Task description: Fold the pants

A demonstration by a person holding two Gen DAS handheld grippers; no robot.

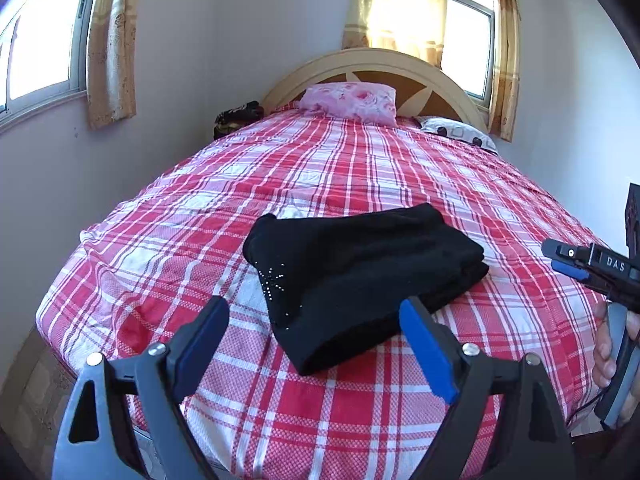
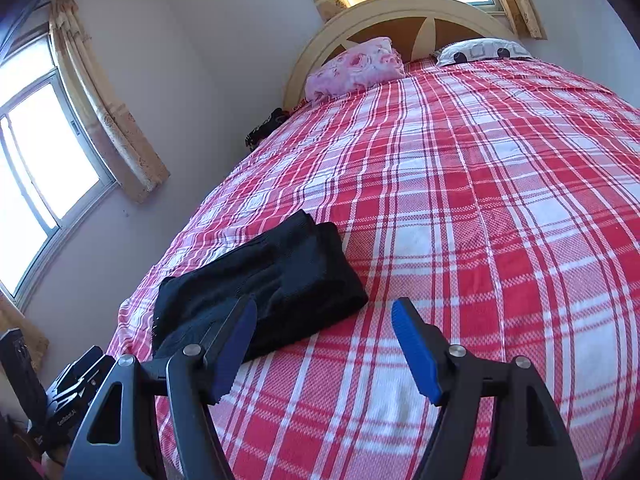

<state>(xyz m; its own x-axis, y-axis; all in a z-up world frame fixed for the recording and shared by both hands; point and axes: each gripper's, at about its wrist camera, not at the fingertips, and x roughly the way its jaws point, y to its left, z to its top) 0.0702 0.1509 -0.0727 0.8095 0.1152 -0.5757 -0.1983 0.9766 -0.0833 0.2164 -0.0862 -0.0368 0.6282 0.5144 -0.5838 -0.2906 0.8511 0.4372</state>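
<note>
Pants [image 1: 360, 276], black, lie folded into a compact stack on the bed [image 1: 280, 168], near its foot end and toward the left side. A rhinestone star pattern shows on the top layer at the stack's left end in the left wrist view. Several layer edges are visible at the stack's right end.

Left gripper [image 1: 314, 344]: jaws spread wide, holding nothing. It hovers above the bedspread just short of the pants; the nearest corner of the stack appears between its blue pads [image 1: 428, 354].

Right gripper [image 2: 324, 344]: jaws spread wide, holding nothing. It hovers over the bedspread to the right of the pants. Its left finger overlaps the stack's near edge in the right wrist view; contact cannot be determined. In the left wrist view the same tool enters at the right edge, gripped by a hand [image 1: 604, 356].

Bedspread: red-and-white plaid. A pink pillow [image 1: 350, 102] and a white patterned pillow [image 1: 456, 130] rest against the headboard [image 1: 384, 62]. Curtains [image 1: 110, 40] flank the windows.
</note>
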